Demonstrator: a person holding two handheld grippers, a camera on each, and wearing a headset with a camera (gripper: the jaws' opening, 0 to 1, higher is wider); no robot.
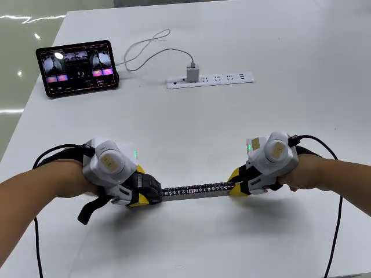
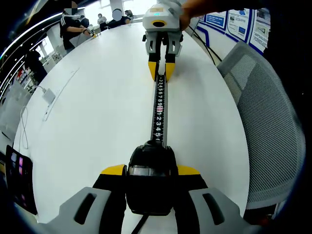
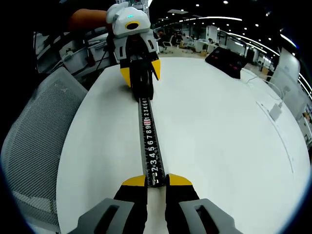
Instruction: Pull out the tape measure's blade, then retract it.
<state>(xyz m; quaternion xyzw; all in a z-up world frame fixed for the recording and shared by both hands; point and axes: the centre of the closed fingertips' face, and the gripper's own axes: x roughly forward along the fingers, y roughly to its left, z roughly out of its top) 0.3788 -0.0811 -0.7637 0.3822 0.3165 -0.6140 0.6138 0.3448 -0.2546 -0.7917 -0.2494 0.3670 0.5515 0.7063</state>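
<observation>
Seemingly mid-pull, the left tongs (image 2: pixel 151 169) clamp the black rounded tape-measure case (image 2: pixel 150 195) while the right tongs (image 3: pixel 156 181) pinch the tip of its dark numbered blade (image 3: pixel 148 141), stretched low over the white surface (image 1: pixel 191 127); next, probably widen the gap, then ease back.

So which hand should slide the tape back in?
Right. The right gripper pinches the blade at its free end, so it can probably guide it back, while the left gripper is shut on the tape measure case.
</observation>
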